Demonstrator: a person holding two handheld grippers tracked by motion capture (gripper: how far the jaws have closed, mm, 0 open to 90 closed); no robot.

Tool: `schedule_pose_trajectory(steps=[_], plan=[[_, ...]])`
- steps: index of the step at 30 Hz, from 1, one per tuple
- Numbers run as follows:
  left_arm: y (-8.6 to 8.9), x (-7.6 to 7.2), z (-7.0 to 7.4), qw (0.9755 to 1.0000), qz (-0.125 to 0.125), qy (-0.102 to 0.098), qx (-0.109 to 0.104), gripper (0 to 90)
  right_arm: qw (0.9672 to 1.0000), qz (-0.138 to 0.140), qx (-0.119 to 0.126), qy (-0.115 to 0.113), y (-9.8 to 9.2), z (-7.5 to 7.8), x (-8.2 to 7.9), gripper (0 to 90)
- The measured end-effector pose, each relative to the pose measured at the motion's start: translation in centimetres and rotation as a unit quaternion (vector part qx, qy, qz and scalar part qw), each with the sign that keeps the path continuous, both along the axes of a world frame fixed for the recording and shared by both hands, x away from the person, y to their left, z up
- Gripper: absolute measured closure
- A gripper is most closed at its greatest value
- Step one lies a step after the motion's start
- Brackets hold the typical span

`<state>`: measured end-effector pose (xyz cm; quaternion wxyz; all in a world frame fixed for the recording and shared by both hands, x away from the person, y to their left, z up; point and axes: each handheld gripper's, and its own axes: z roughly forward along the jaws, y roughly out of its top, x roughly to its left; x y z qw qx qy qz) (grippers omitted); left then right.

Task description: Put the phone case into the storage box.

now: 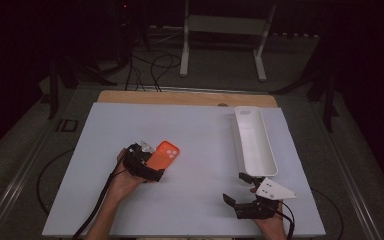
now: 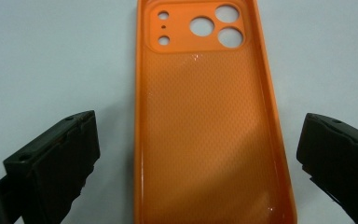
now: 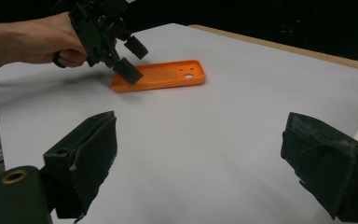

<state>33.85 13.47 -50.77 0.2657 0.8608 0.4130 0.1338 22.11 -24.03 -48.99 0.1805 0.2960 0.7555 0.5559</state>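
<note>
The case point(image 1: 163, 154) lies hollow side up on the counter point(image 1: 200, 200), at 9 o'clock from the tray point(image 1: 254, 142). The left gripper point(image 2: 198, 154) straddles it, fingers point(image 2: 58, 158) released. The right gripper point(image 1: 241, 189) waits spread, at 5 o'clock. The grasp seems in hand; next the fingers must clench on the long edges.

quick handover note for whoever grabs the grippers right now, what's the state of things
Left gripper: open, jaws either side of the near end of the orange phone case, not yet closed on it.
Right gripper: open, holding nothing, near the table's front right.
The case lies flat, inside facing up, left of centre. A white tray sits to the right with nothing visible in it.
Done: approach. Left: grip the case; it probably goes to the tray.
</note>
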Motion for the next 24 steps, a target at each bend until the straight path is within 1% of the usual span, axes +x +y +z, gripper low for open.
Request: schedule_pose_trajectory(steps=[8, 13, 18, 24], plan=[[-0.08, -0.06, -0.54, 0.9999, -0.003, 0.009, 0.004, 0.3, 1.0, -0.003, 0.003, 0.002, -0.07, 0.05, -0.06, 10.5], [0.0, -0.18, -0.93, 0.9998, -0.004, 0.015, 0.009, 2.7, 1.0, -0.003, 0.002, 0.001, -0.06, 0.04, -0.04, 10.6], [0.2, -0.25, -0.97, 0.9998, -0.001, 0.019, 0.002, 3.6, 1.0, -0.002, 0.001, 0.001, -0.04, 0.01, -0.02, 10.6], [0.19, -0.43, -0.87, 0.9998, -0.001, 0.021, 0.006, 6.3, 1.0, -0.002, 0.002, 0.001, -0.05, 0.01, -0.01, 10.6]])
